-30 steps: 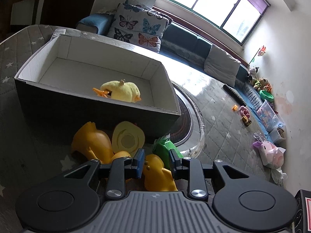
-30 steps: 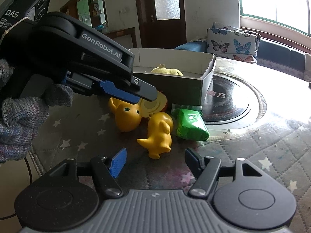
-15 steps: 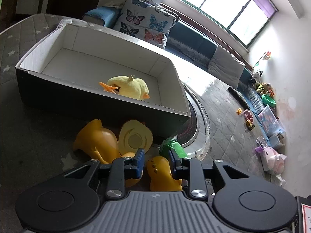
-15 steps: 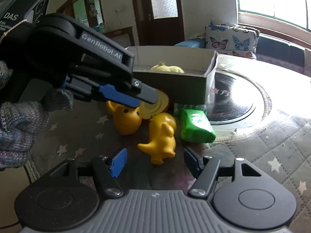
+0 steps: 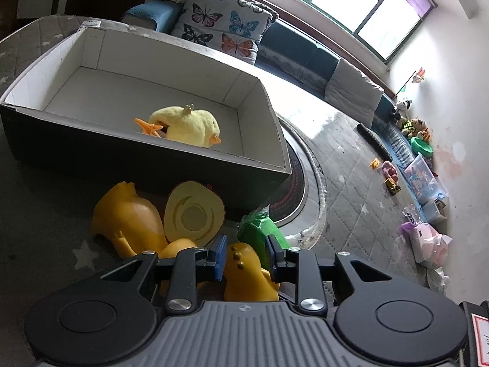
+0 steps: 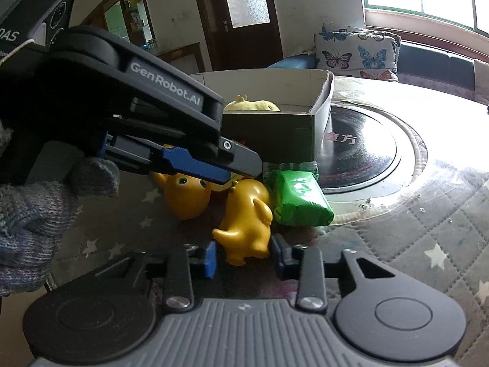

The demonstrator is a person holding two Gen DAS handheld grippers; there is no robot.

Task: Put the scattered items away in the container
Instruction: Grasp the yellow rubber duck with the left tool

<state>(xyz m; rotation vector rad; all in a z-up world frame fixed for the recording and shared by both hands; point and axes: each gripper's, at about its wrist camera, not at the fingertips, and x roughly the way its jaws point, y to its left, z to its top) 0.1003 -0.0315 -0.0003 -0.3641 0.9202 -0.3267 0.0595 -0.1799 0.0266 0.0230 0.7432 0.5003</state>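
Observation:
A yellow-orange duck toy (image 6: 247,214) lies on the quilted table, beside a second one (image 6: 186,195) and a green packet (image 6: 299,202). My right gripper (image 6: 244,258) is open, its fingers close on either side of the toy's lower end with small gaps. My left gripper (image 5: 244,255) hovers just above the same toy (image 5: 244,275), partly open, holding nothing; the right wrist view shows its fingertips (image 6: 253,163) over the toy's head. Behind stands the dark box (image 5: 275,140) with a yellow plush duck (image 5: 186,125) inside. A pale yellow disc-shaped piece (image 5: 194,214) leans against the box.
A round black turntable (image 6: 360,153) fills the table's middle, right of the box (image 6: 318,131). A gloved hand (image 6: 30,214) holds the left gripper. A butterfly cushion (image 5: 226,27) and sofa lie beyond the table. Small toys and bins (image 5: 421,177) line the far right wall.
The right gripper's fingers have drawn inward around the yellow toy and moved closer to it. The left gripper has kept the same gap while shifting slightly over the toys.

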